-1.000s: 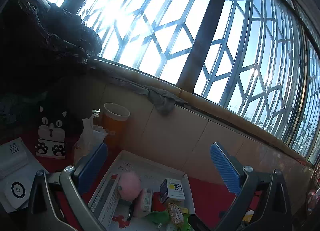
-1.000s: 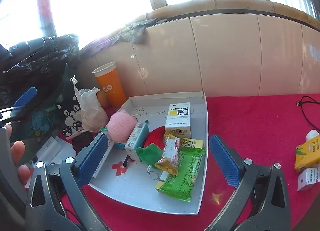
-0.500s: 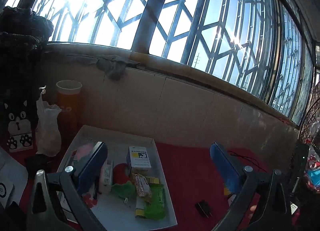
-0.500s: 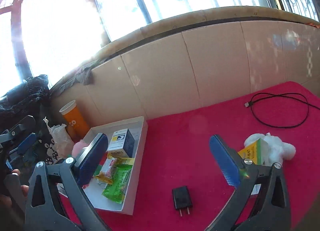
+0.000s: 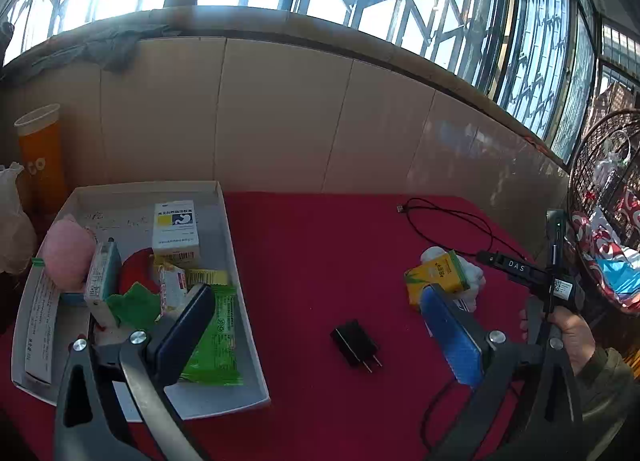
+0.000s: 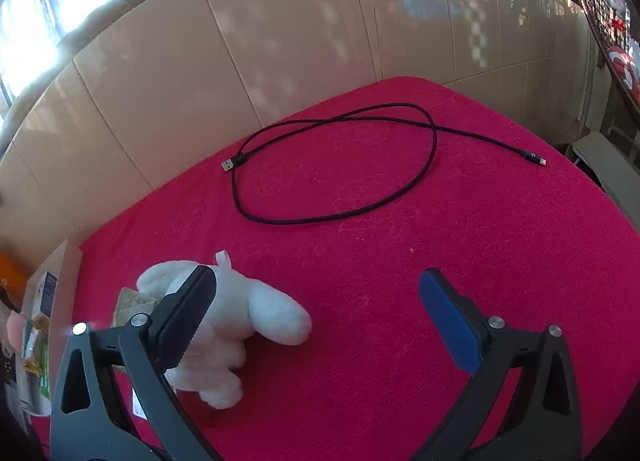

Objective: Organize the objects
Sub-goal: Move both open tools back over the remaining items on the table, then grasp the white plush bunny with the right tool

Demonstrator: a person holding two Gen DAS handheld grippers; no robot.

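Both tongs gaping and empty, right tongs (image 6: 316, 309) nearest the white plush toy (image 6: 236, 325) lying left of centre on the red tabletop (image 6: 440, 221), long axis slanting across the gap, left tongs (image 5: 316, 325) over the black charger (image 5: 354, 345).
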